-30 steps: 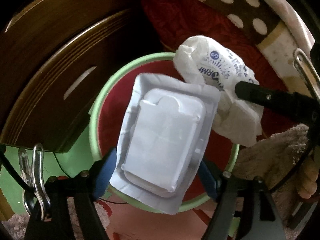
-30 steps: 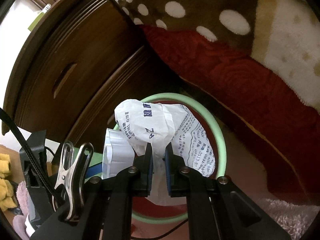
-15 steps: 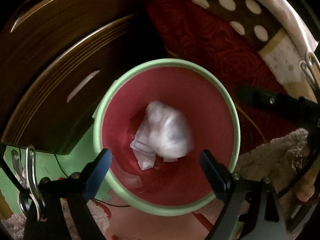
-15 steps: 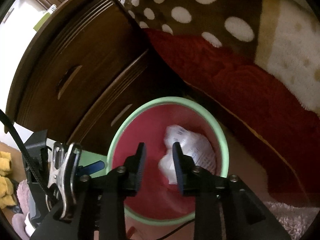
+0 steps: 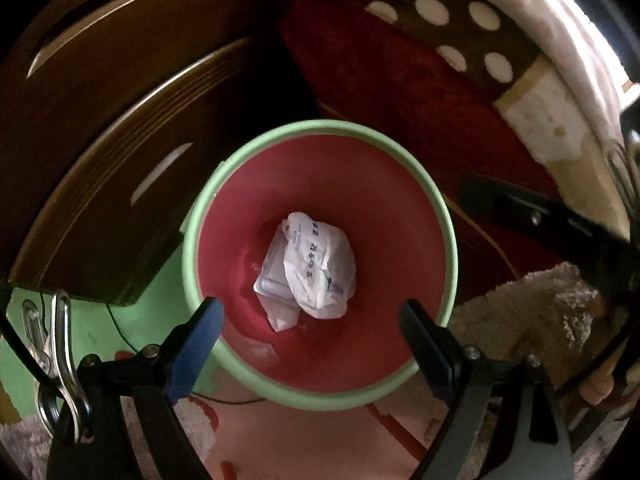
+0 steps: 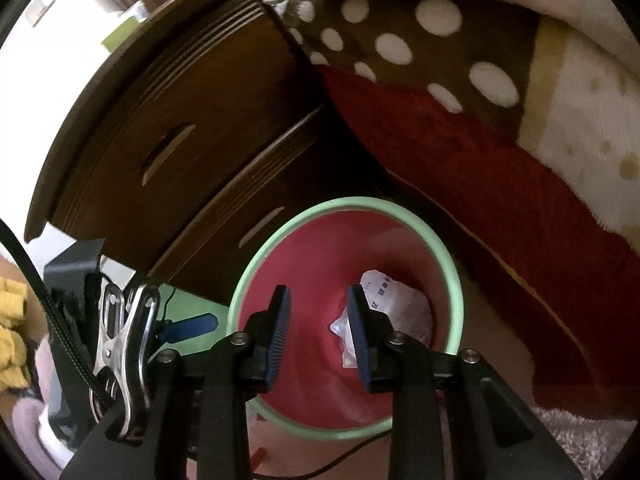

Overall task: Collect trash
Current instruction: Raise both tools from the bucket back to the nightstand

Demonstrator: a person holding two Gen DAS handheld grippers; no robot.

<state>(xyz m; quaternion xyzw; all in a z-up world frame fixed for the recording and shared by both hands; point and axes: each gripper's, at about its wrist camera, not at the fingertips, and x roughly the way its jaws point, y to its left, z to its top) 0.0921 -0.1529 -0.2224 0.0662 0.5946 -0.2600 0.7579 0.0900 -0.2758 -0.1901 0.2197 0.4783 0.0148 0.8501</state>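
Both pieces of trash have gone from the claws into the bin since a second ago: then my left claw held the white plastic tray and my right claw pinched the crumpled printed wrapper over the rim.

Now the crumpled wrapper lies at the bottom of the bin, centre of the left view, partly on top of the plastic tray, which shows at its lower-left edge. In the right view the same heap sits behind the right finger, low in the red interior.

Left claw: jaws wide apart, nothing between them, hanging over the near rim. Right claw: jaws have just been opening, now moderately apart, nothing between the pads; wrapper seen only beyond them, down in the bin.

Handling, my judgement: both items very light. Wrapper is soft thin film, crushes readily, best pinched on any raised fold. Tray is thin formed plastic, springy, a bit slick; take it by the flat flange, not the bulged centre. Either could snag or drift on release.

Outward: bin has a pale green rim and red inside, standing on the floor. Dark wooden drawer unit upper left. Red blanket and spotted brown blanket upper right. Fluffy rug at lower right of the left view.
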